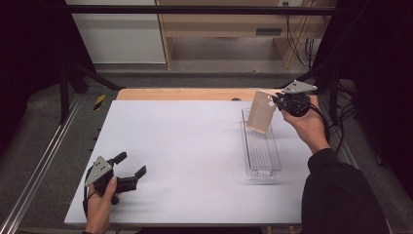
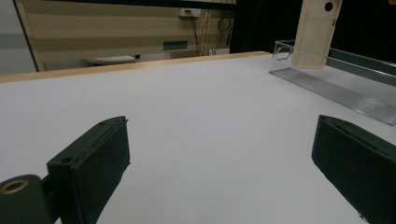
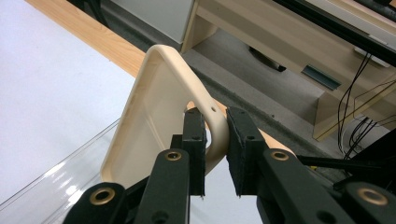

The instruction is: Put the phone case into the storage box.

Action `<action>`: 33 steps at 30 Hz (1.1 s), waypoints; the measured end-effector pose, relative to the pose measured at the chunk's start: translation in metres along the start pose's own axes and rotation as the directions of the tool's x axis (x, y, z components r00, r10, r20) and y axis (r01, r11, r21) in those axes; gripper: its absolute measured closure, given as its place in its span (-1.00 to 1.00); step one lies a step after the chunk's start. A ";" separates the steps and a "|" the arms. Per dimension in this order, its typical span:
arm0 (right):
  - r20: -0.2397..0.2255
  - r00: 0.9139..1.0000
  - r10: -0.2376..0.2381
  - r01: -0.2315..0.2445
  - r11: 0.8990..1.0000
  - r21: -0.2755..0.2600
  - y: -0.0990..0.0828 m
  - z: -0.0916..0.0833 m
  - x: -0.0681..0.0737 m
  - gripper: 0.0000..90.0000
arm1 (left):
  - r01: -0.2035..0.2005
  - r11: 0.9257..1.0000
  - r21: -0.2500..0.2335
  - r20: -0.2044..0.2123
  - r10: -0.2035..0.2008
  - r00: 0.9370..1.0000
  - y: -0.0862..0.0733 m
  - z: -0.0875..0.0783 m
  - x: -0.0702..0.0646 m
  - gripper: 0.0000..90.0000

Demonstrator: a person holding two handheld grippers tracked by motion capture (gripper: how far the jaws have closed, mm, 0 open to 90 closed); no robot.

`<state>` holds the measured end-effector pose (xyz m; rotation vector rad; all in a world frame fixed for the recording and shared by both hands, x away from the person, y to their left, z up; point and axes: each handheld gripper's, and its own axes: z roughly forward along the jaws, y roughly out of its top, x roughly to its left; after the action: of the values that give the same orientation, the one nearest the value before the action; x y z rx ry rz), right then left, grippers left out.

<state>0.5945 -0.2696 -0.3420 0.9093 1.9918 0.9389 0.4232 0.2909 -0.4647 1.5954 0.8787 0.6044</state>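
The white table (image 1: pixel 185 161) is carrying a clear plastic tray (image 1: pixel 261 161) near its right edge, the tray's long axis running from the person's side toward the far wooden edge. Above the tray's far end, a cream plastic board (image 1: pixel 260 113) is hanging clear of the table, its long axis close to upright and leaning slightly, the handle end with its cut-out hole pointing up and the plain end pointing down into the tray.

The right gripper (image 3: pixel 215 140) is clamping the board's handle rim, its pads pressing on both sides of it. The left gripper (image 1: pixel 132 165) is sitting low at the near left corner, jaws spread wide with nothing between them.

The right gripper view is showing the pads biting the rim, while the left gripper view is showing the board's lower end hanging over the tray.
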 end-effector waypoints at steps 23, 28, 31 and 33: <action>0.008 1.000 -0.023 0.023 1.000 -0.010 0.001 0.001 0.000 0.74 | 0.005 1.000 -0.007 -0.018 -0.005 1.000 0.001 -0.004 0.003 -0.92; 0.011 1.000 -0.029 0.029 0.999 -0.016 0.001 0.002 0.001 0.74 | 0.000 1.000 -0.004 -0.015 0.000 1.000 0.001 -0.003 0.002 -0.92; 0.012 0.999 -0.033 0.033 0.999 -0.017 0.001 0.004 0.002 0.74 | 0.000 1.000 -0.003 -0.014 0.000 1.000 0.001 -0.003 0.001 -0.92; 0.012 0.999 -0.031 0.031 0.999 -0.016 0.001 0.005 0.002 0.74 | -0.001 1.000 -0.002 -0.014 0.001 1.000 0.001 -0.003 0.001 -0.92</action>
<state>0.5975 -0.2656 -0.3438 0.8708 1.9799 0.9297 0.4220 0.2933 -0.4633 1.5913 0.8879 0.6174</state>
